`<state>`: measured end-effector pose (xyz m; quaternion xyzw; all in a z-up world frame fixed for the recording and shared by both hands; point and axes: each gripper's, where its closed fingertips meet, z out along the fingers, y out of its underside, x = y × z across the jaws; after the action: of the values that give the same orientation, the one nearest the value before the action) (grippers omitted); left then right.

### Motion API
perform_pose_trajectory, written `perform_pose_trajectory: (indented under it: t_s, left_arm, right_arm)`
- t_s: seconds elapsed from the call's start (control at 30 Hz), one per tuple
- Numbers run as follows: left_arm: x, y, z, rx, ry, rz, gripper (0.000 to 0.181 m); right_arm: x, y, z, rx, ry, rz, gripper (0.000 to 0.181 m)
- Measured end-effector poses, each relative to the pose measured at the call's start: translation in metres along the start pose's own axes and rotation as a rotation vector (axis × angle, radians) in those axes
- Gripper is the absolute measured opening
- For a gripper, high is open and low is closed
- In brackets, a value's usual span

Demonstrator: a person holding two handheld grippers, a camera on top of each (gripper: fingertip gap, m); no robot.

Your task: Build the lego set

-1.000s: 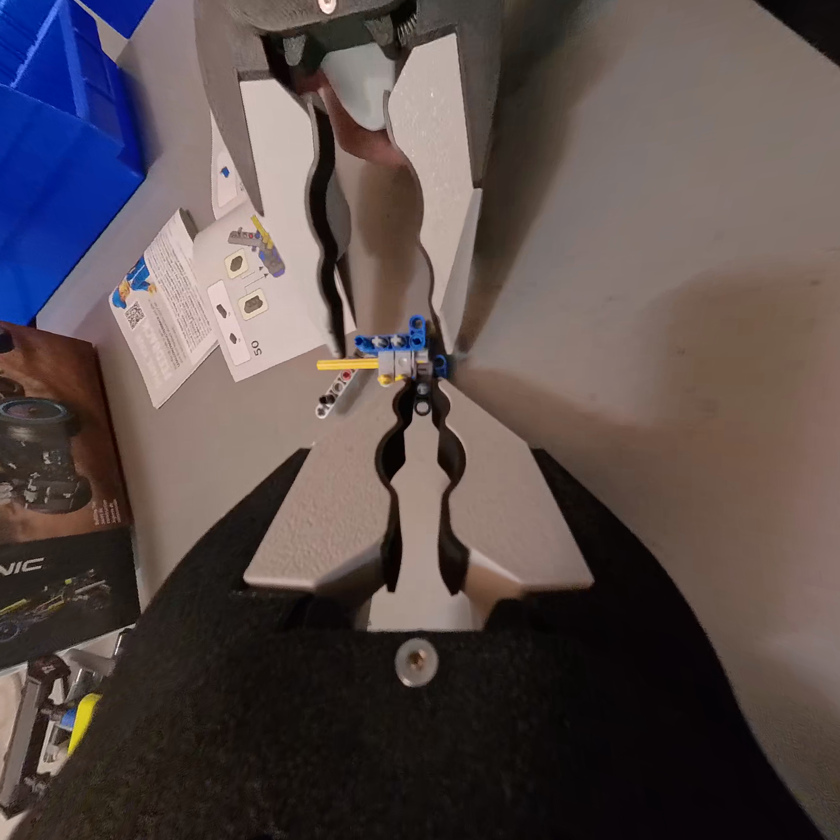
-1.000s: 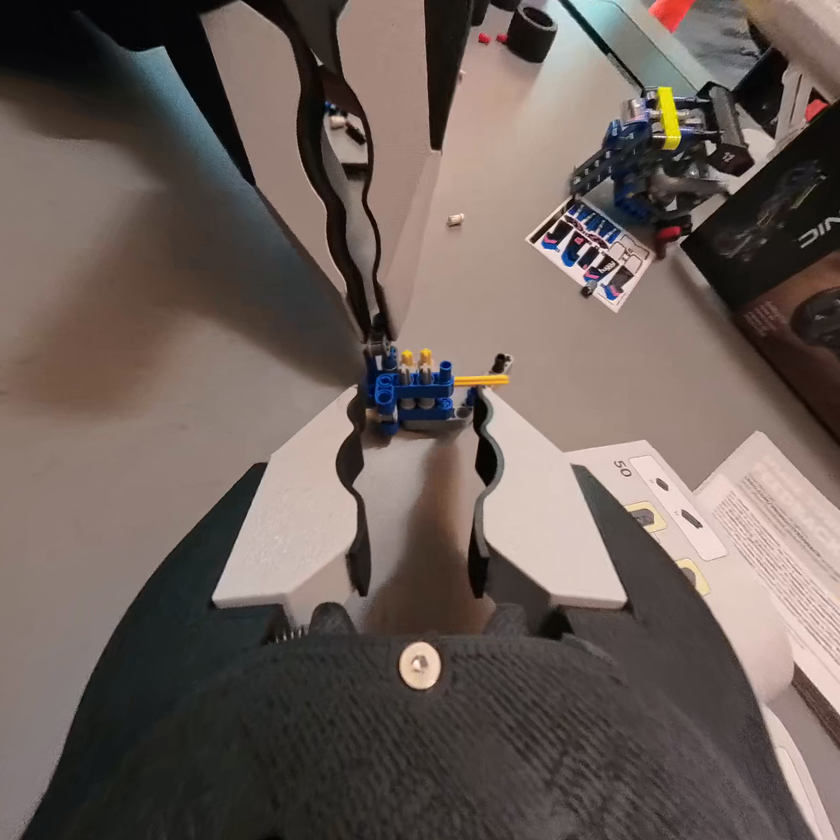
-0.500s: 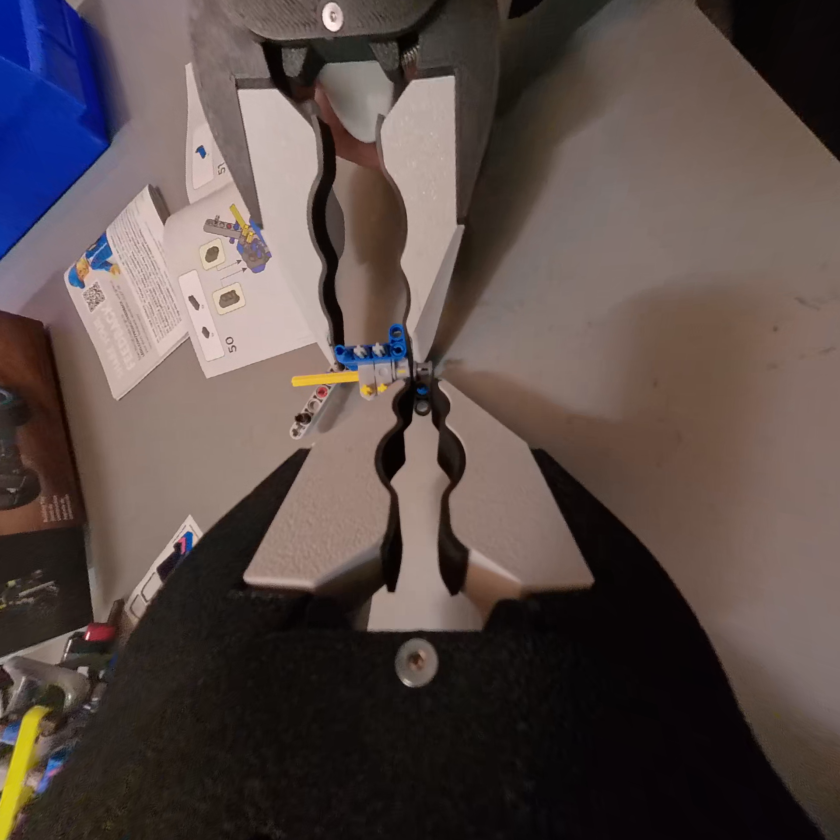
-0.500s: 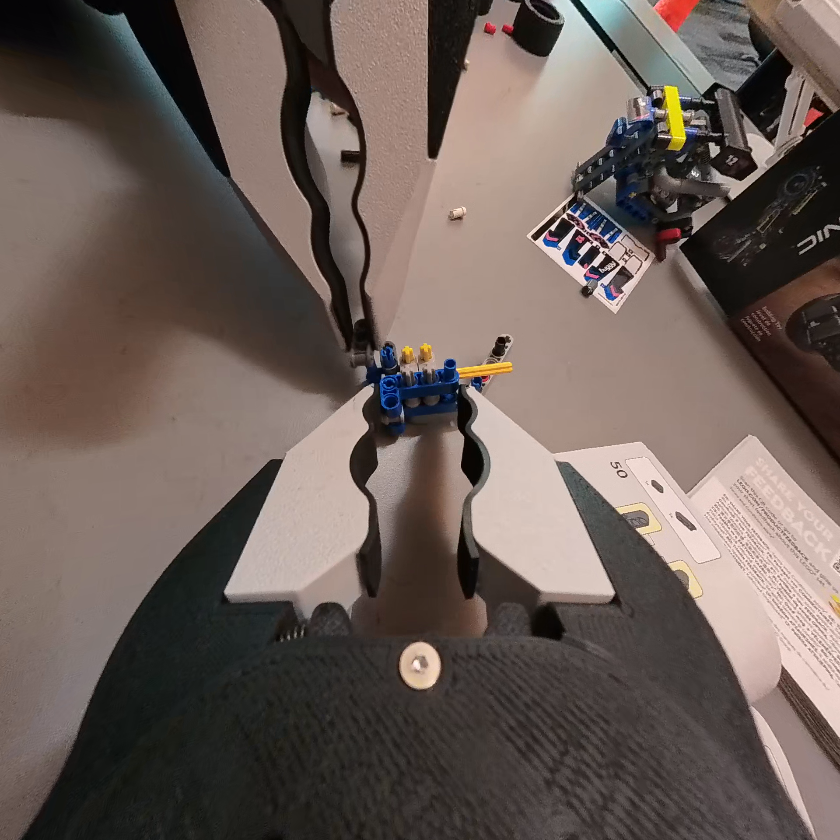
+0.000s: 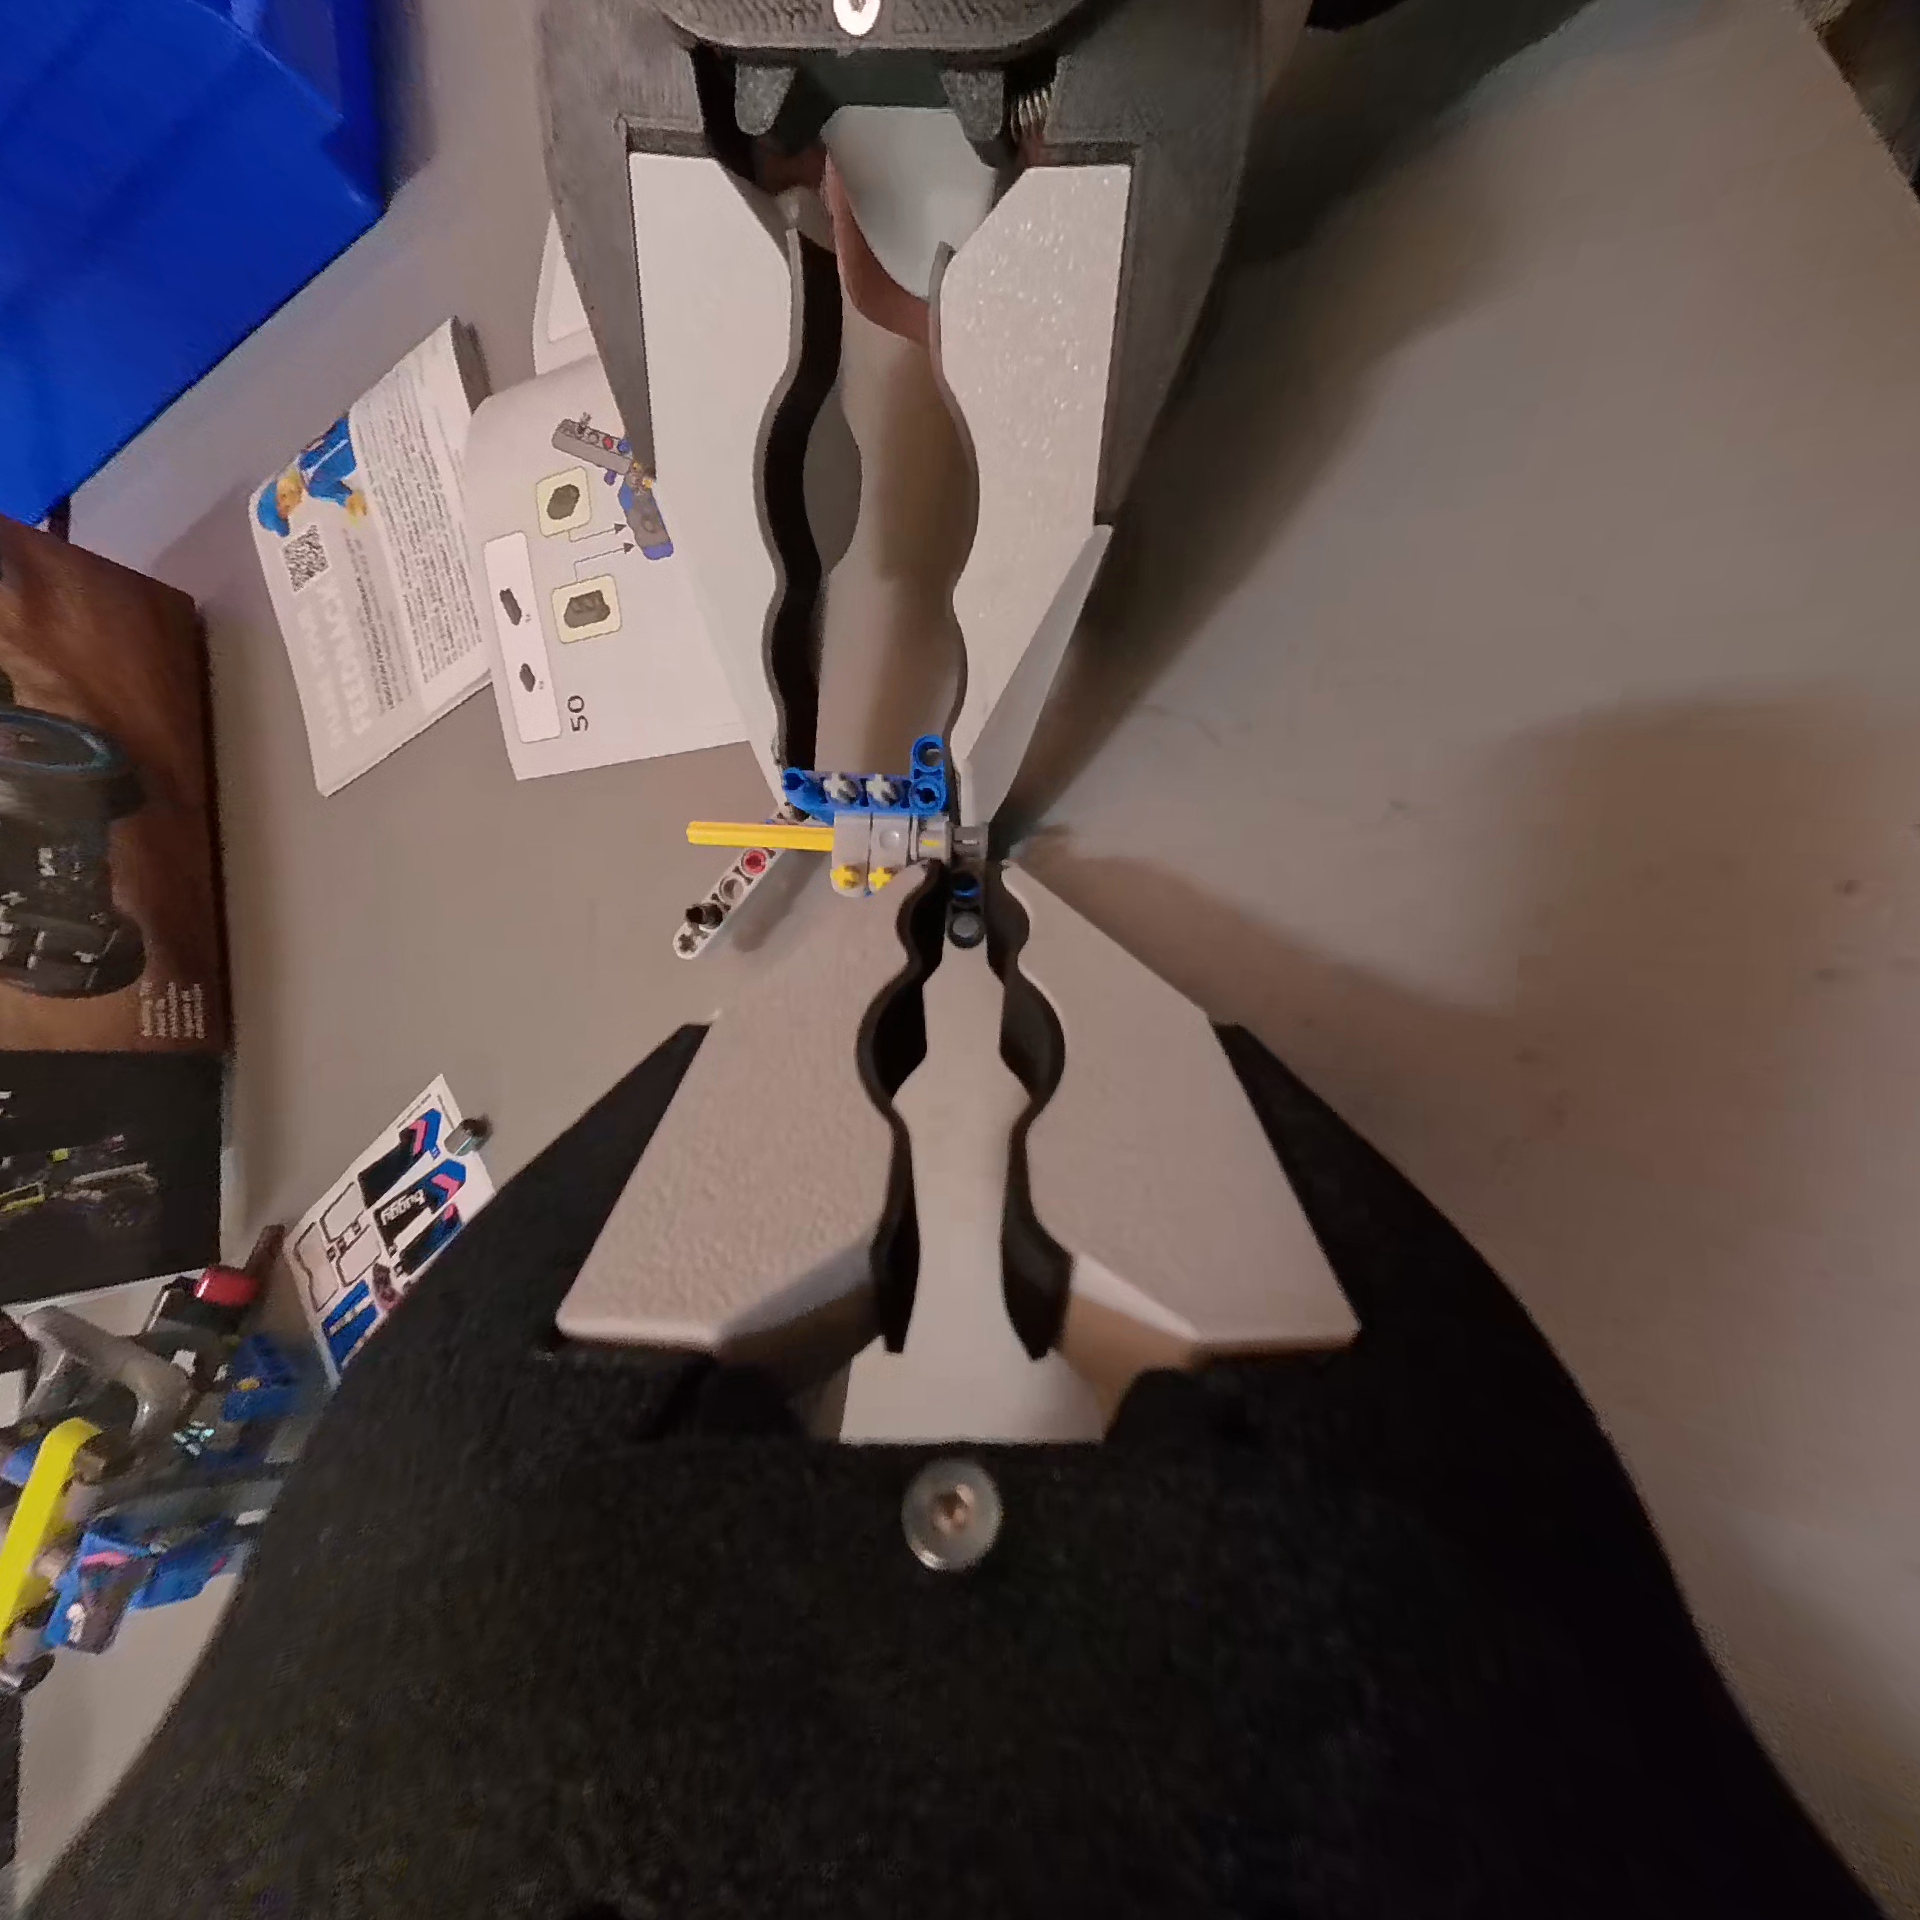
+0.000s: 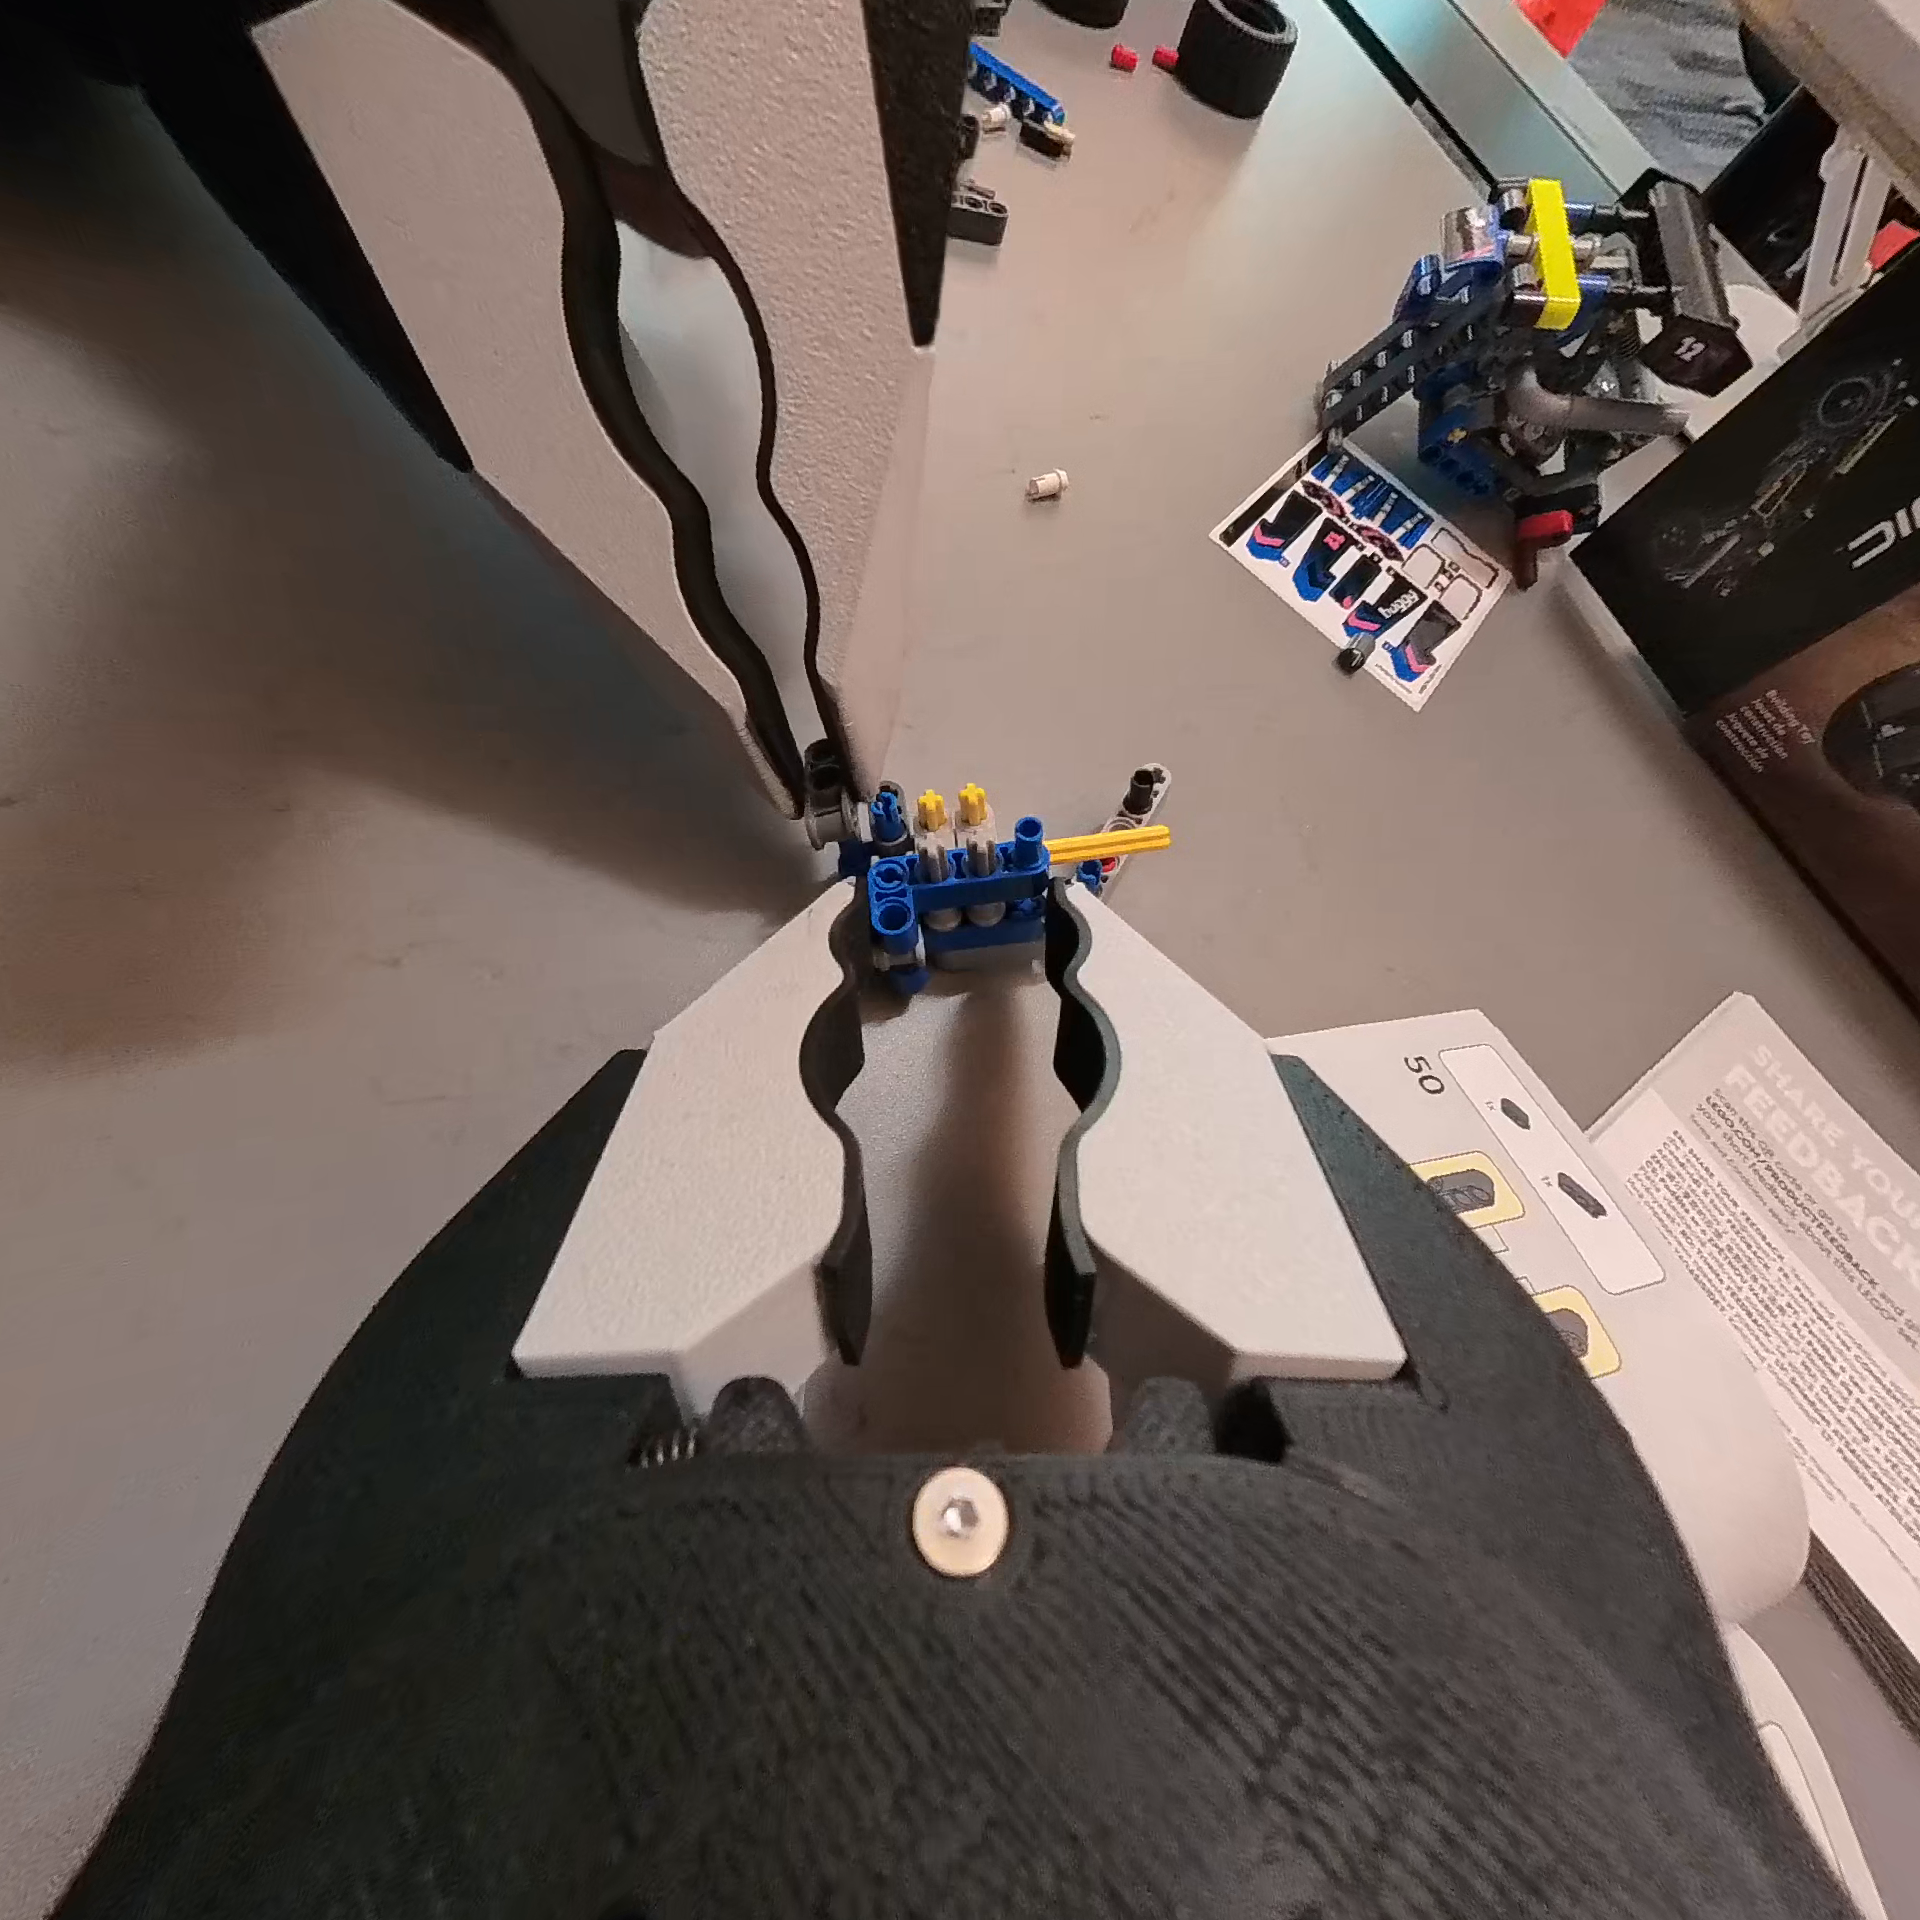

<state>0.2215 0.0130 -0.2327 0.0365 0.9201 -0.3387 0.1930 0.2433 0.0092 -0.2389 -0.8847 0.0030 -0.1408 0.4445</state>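
A small blue and grey lego assembly with a yellow axle sticking out sideways is held above the grey table. My right gripper is shut on its two ends. It also shows in the left wrist view, with the right gripper coming in from the top. My left gripper is shut on a small dark connector, which sits against the assembly's grey end. In the right wrist view the left gripper meets the assembly's left end with the connector.
A short grey beam lies on the table under the axle. An open instruction booklet, a sticker sheet, a part-built blue model, a dark box, a blue bin and a black tyre lie around. Less than 4 cm separates the two grippers' tips.
My right gripper's jaws have narrowed onto the assembly. Both grippers have shifted together over the table, and the connector now sits tighter against the assembly's end.
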Motion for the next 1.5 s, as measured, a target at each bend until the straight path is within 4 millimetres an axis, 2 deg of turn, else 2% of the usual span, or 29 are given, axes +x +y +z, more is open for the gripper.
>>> perform_pose_trajectory:
  t_s: [0.23,0.5,0.7,0.83,0.87,0.93,1.0,1.07,1.17,1.37,1.43,1.5]
  left_arm:
    - [0.0,0.0,0.001,-0.17,-0.023,0.067,0.005]
    - [-0.001,0.002,0.0,-0.238,-0.002,-0.044,0.005]
    - [-0.002,0.002,0.0,-0.283,-0.031,0.084,0.005]
    - [-0.003,0.003,0.0,-0.316,-0.028,-0.07,0.005]
    - [-0.003,0.003,0.0,-0.322,-0.038,-0.034,0.005]
    - [-0.003,0.003,0.001,-0.331,-0.087,0.156,0.005]
    - [-0.003,0.003,0.0,-0.337,-0.125,0.175,0.005]
    - [-0.004,0.004,0.0,-0.325,-0.128,0.091,0.005]
    - [-0.004,0.003,0.001,-0.275,-0.109,-0.123,0.004]
    - [-0.002,0.0,-0.001,-0.093,-0.176,-0.063,0.004]
    - [-0.003,-0.004,-0.007,-0.042,-0.211,-0.074,0.004]
    - [-0.001,-0.007,-0.014,-0.014,-0.208,-0.076,0.004]
  right_arm:
    - [0.0,0.0,0.001,-0.003,0.016,-0.013,0.031]
    - [0.001,-0.001,0.003,-0.009,0.023,0.0,0.032]
    - [0.002,-0.001,0.005,-0.007,0.006,0.007,0.031]
    - [0.002,-0.002,0.005,-0.006,0.004,0.001,0.032]
    - [0.002,-0.002,0.005,-0.006,0.004,0.002,0.031]
    - [0.002,-0.002,0.005,-0.006,0.005,0.003,0.032]
    - [0.002,-0.002,0.005,-0.006,0.009,-0.002,0.032]
    - [0.002,-0.002,0.005,-0.006,0.012,-0.005,0.032]
    - [0.002,-0.002,0.005,-0.006,0.008,0.0,0.031]
    - [-0.001,-0.003,0.004,0.002,-0.02,-0.003,0.033]
    - [0.001,-0.005,0.0,0.026,-0.003,-0.014,0.048]
    - [0.0,-0.008,-0.012,0.05,0.005,-0.024,0.051]
